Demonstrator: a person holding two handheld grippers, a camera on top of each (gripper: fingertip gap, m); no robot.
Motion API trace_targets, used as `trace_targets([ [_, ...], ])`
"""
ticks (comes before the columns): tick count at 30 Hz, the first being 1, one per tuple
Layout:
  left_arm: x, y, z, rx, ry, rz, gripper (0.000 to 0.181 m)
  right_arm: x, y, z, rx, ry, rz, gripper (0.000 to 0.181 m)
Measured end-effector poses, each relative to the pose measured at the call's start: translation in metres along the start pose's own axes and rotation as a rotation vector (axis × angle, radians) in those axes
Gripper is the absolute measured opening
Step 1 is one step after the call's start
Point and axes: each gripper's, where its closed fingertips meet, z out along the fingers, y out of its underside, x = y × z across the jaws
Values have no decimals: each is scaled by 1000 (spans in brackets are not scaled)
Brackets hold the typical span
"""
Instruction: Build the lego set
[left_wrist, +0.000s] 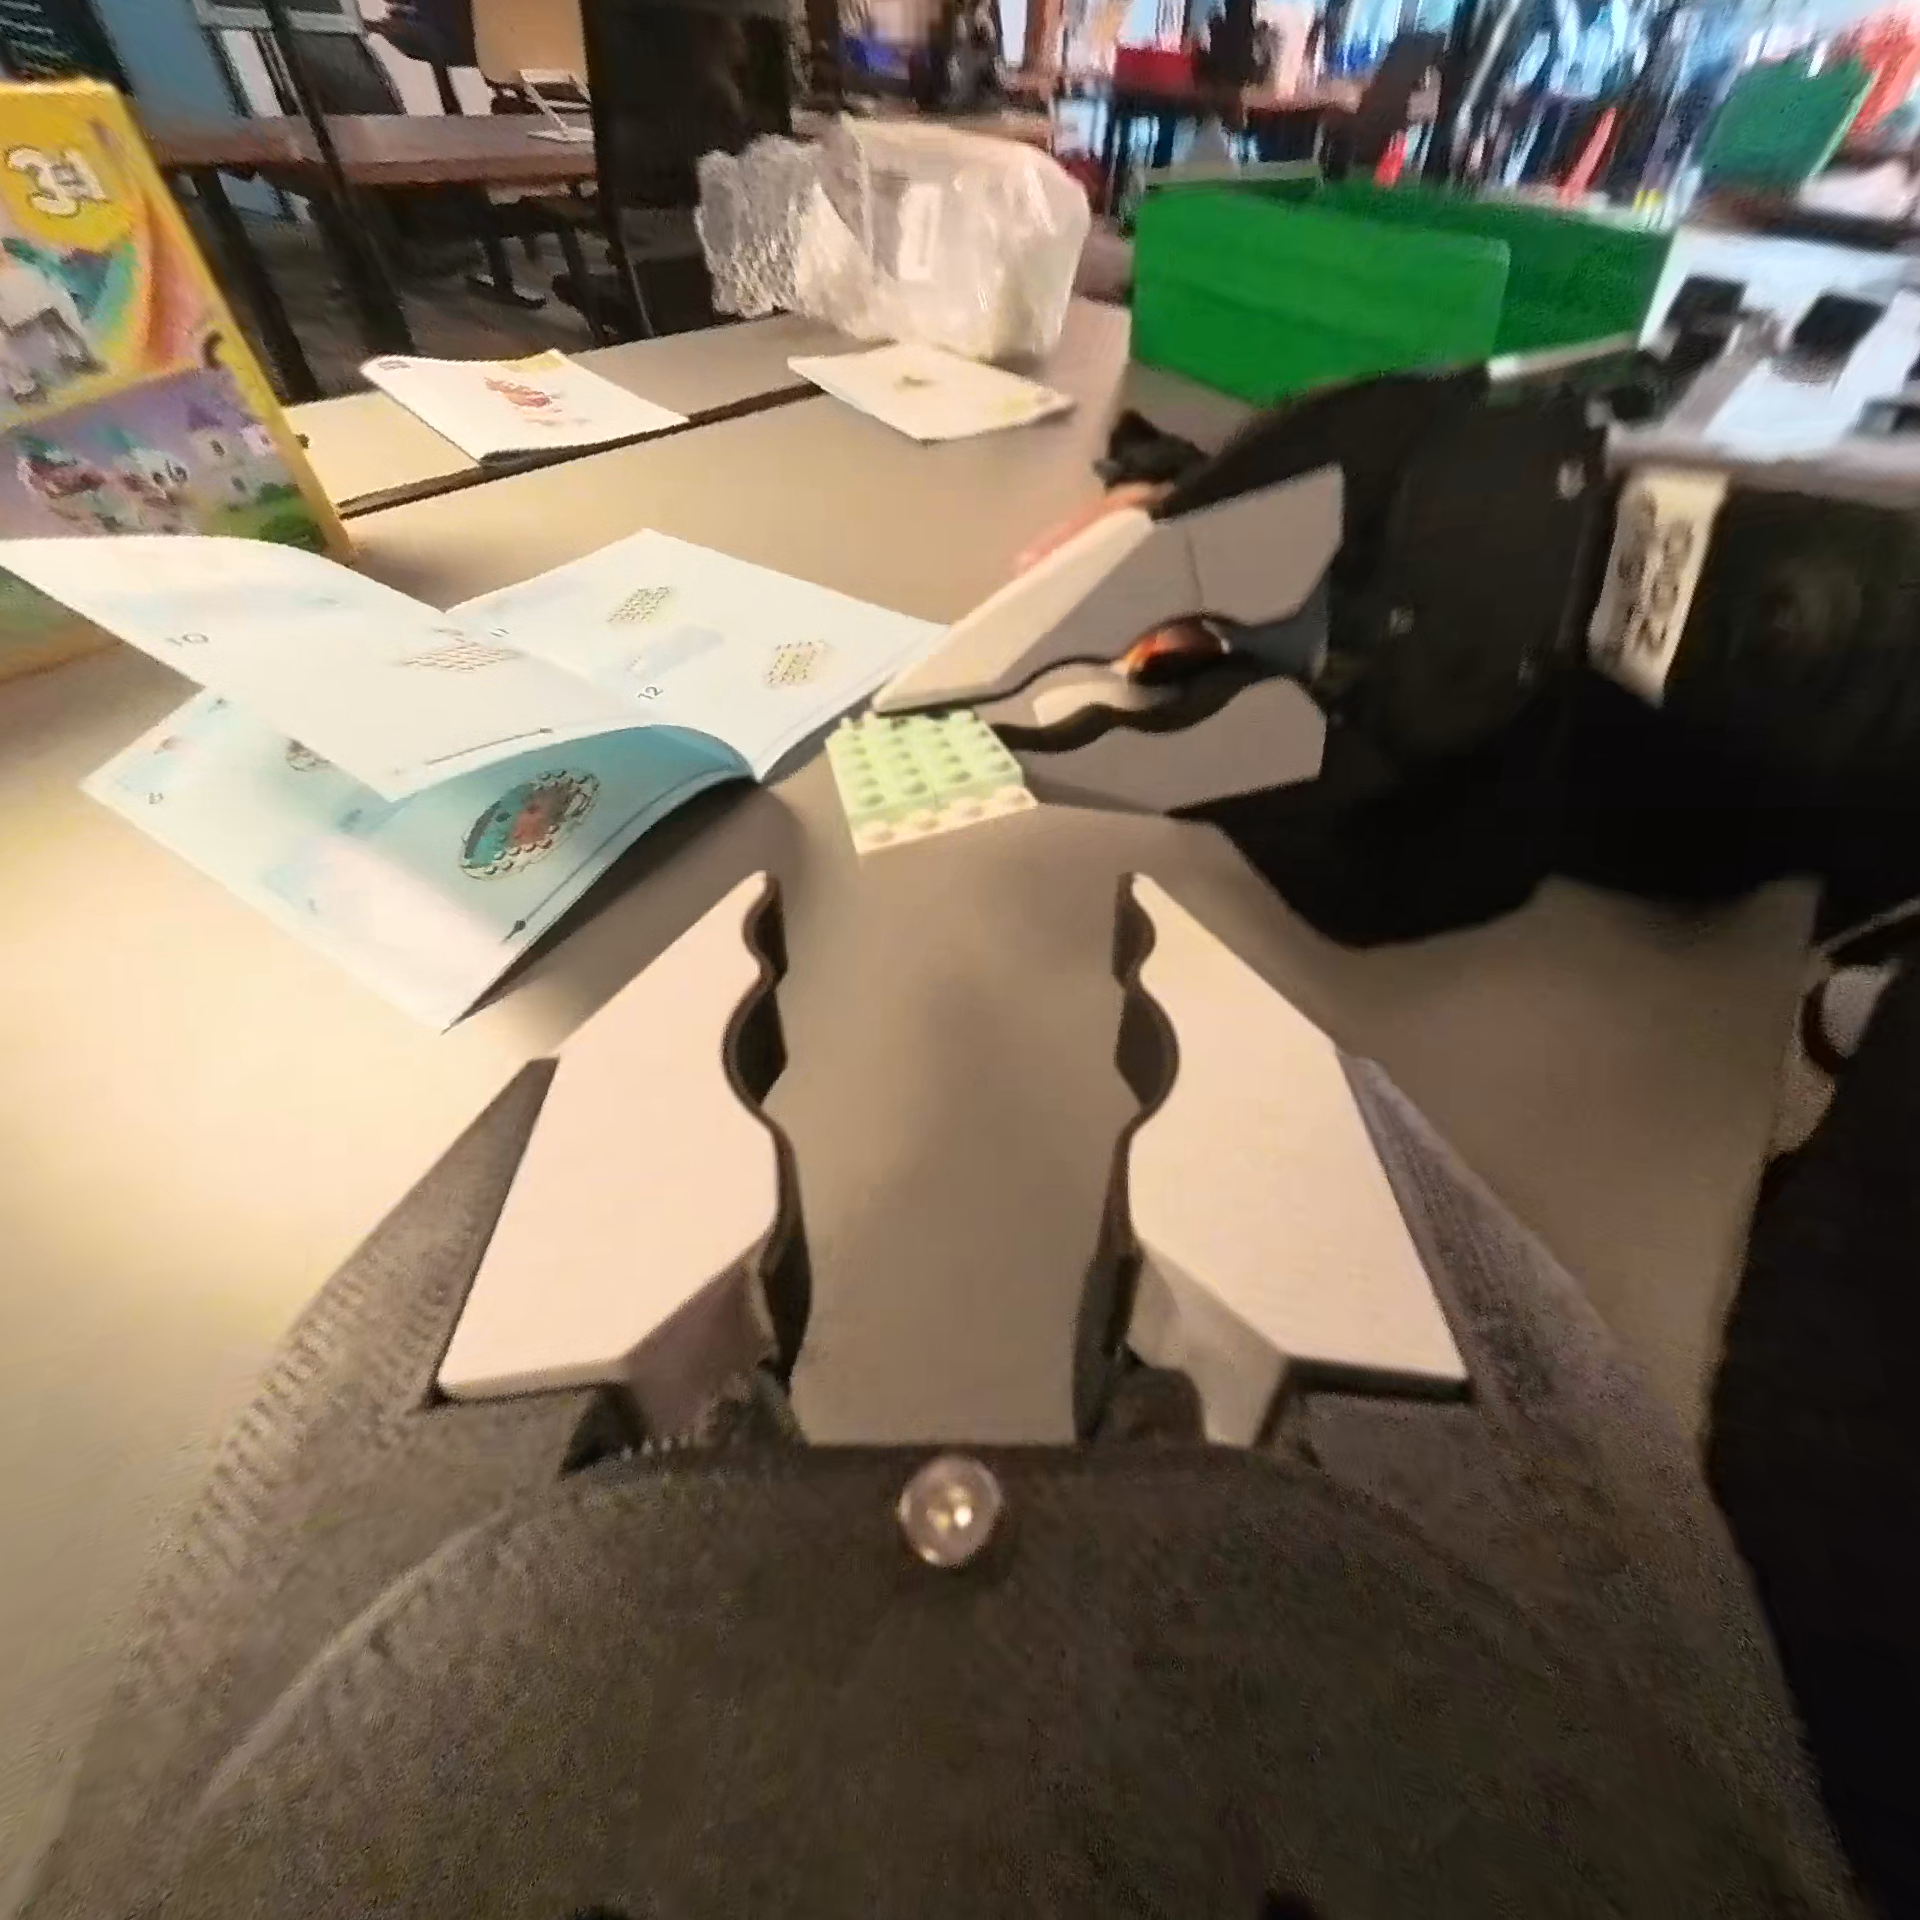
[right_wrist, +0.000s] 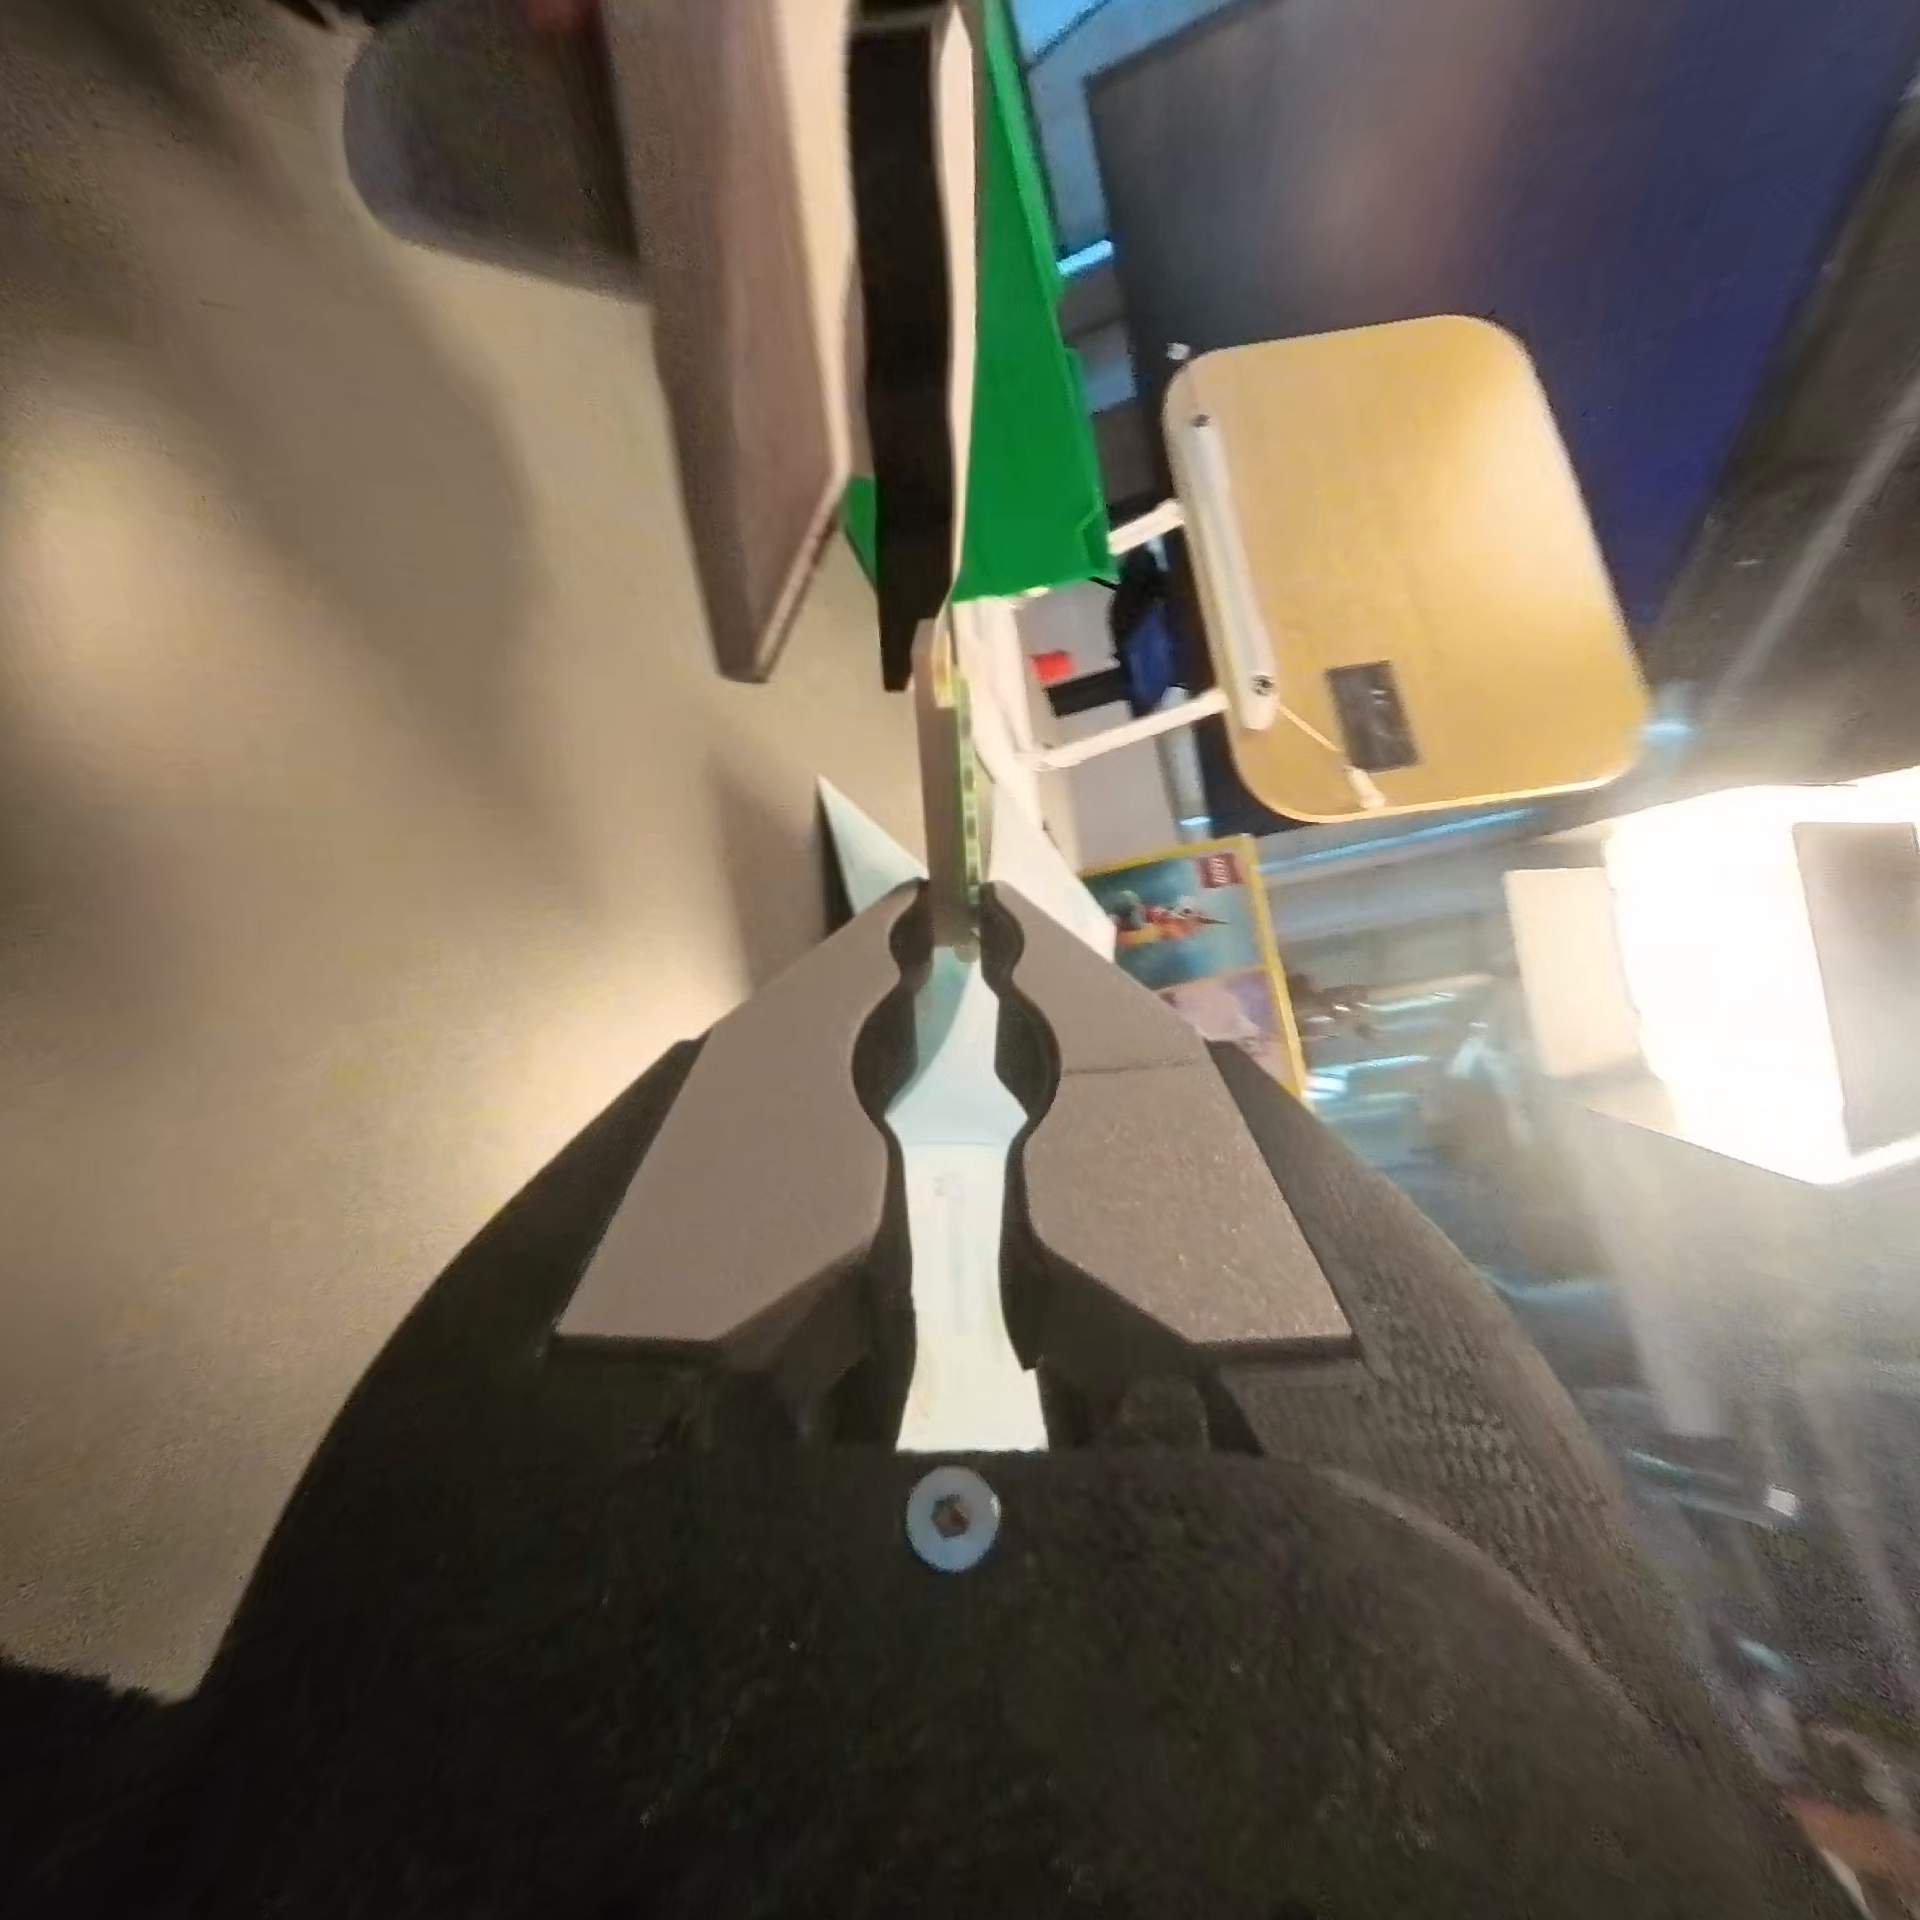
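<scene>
Grey surface (left_wrist: 312, 1091) carries everything. Left hand-held gripper (left_wrist: 951, 894) hovers with fingers spread wide, gripping nothing. Just ahead lies one pale green studded plate (left_wrist: 930, 774); the right hand-held gripper (left_wrist: 940, 701), turned sideways, pinches its far edge. One open booklet (left_wrist: 468, 727) lies beside it, two closed booklets (left_wrist: 520, 400) farther back, and one yellow box (left_wrist: 135, 343) at left.

Print on the yellow box (left_wrist: 114, 343), open booklet (left_wrist: 499, 717) and a white tag (left_wrist: 1657, 582).
</scene>
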Motion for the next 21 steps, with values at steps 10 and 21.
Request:
trace_targets([
  [10, -7, -2, 14, -2, -69, -42, 36, -1, -1, 4, -51, 98, -212, 7],
  [21, -13, 37, 20, -278, -33, 11, 36, 28, 52, -33, 27, 57, 196, 57],
])
